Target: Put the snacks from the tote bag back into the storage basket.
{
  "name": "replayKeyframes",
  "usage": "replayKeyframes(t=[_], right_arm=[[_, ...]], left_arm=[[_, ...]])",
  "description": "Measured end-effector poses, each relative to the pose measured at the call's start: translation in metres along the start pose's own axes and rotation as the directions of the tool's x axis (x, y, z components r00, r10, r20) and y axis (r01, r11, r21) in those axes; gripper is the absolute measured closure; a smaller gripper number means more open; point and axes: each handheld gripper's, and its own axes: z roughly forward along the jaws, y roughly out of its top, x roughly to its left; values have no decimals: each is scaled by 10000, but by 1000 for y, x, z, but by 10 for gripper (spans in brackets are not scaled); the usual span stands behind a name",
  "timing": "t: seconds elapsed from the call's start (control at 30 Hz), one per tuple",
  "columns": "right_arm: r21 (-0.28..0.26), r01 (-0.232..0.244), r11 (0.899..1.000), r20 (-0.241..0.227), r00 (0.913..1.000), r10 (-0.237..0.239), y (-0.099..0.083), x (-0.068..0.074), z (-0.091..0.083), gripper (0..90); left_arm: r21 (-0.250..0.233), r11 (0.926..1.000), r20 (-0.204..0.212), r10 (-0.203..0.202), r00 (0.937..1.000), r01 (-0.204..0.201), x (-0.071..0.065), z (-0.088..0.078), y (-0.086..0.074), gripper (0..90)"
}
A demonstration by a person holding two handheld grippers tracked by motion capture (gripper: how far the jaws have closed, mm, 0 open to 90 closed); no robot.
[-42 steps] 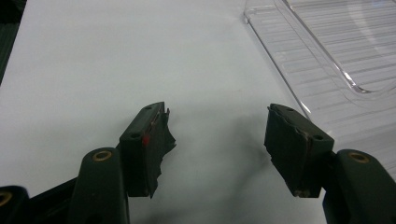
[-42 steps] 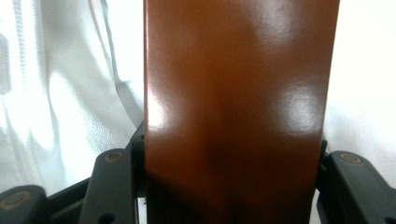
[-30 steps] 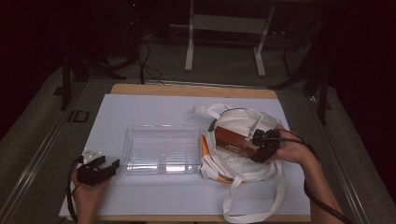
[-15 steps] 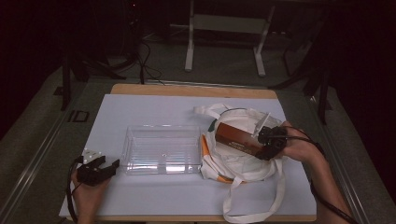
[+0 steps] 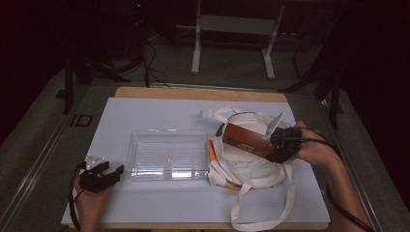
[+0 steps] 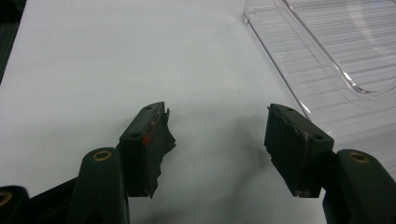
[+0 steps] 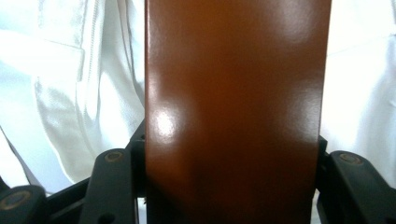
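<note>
Brown box (image 5: 245,139), clamped between the right gripper (image 5: 278,145)'s jaws, has lifted higher out of the white tote bag (image 5: 251,166), right of the clear tray (image 5: 167,154); extraction looks nearly complete. Left of the tray, the left gripper (image 5: 109,175) rests spread and empty.

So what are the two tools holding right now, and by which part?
The right tool grips the glossy brown rectangular box at its right end, over the white cloth bag. The left tool is open, holding nothing.
</note>
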Motion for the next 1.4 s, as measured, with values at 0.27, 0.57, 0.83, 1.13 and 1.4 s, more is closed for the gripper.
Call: replayKeyframes(t=[0.27, 0.57, 0.83, 1.13, 1.4], right_arm=[[-82, 49, 10000, -22, 10000, -49, 1, 0, -12, 432], [-189, 158, 9997, -149, 9998, -160, 4, 2, -17, 432], [-353, 437, 9984, -253, 9987, -446, 12, 7, -18, 432], [-569, 566, 9968, -232, 9980, -580, 20, 11, -20, 433], [-660, 768, 9949, -302, 9964, -789, 31, 15, -17, 433]], left_arm=[[17, 10000, -22, 19, 10000, -19, 0, 0, 0, 392], [7, 10000, -15, 7, 10000, -7, 0, 0, 0, 393], [1, 10000, -9, -1, 10000, 1, 0, 0, 0, 392], [-9, 10000, -2, -8, 10000, 8, 0, 0, 0, 393], [-13, 10000, 1, -11, 10000, 11, 0, 0, 0, 393]])
